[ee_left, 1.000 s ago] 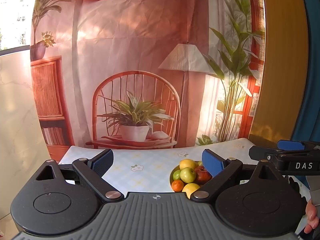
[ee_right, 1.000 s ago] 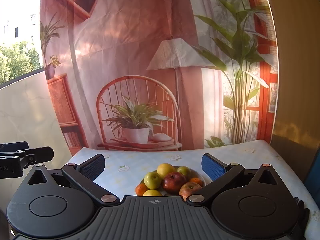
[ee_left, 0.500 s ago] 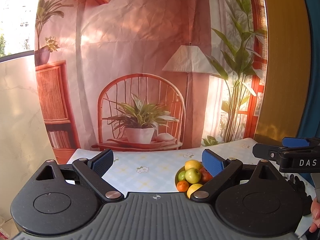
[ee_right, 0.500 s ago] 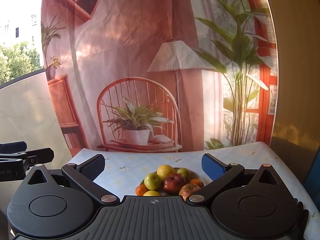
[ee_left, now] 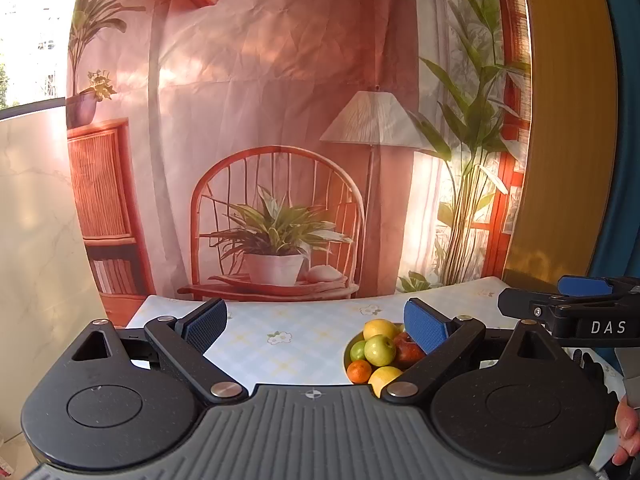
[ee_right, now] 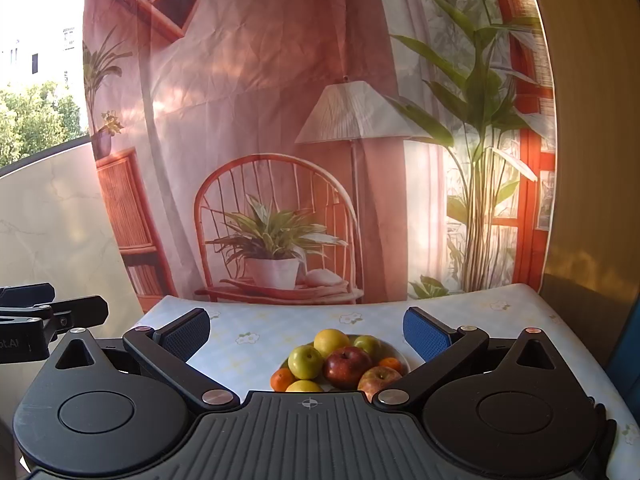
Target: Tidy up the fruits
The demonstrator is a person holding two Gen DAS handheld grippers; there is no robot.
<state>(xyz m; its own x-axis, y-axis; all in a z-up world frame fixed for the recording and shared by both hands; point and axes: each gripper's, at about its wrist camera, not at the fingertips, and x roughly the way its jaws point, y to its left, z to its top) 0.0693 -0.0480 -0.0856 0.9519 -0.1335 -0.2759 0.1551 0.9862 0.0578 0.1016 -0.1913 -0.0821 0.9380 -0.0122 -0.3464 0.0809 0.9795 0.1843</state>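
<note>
While both jaws stand wide apart and empty, the right hand-held gripper [ee_right: 306,330] faces a shallow bowl [ee_right: 402,356] of piled round fruit on the floral tabletop [ee_right: 280,320]; left hand-held gripper [ee_left: 316,326] alongside. Dark red apple [ee_right: 347,366] on top: firm, smooth, roll-prone; grip across its widest middle.

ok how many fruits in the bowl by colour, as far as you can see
In the bowl, right wrist view:
yellow: 2
green: 2
red: 2, one partly hidden by the gripper
orange: 2
Total: 8 visible; more may be hidden.
</note>
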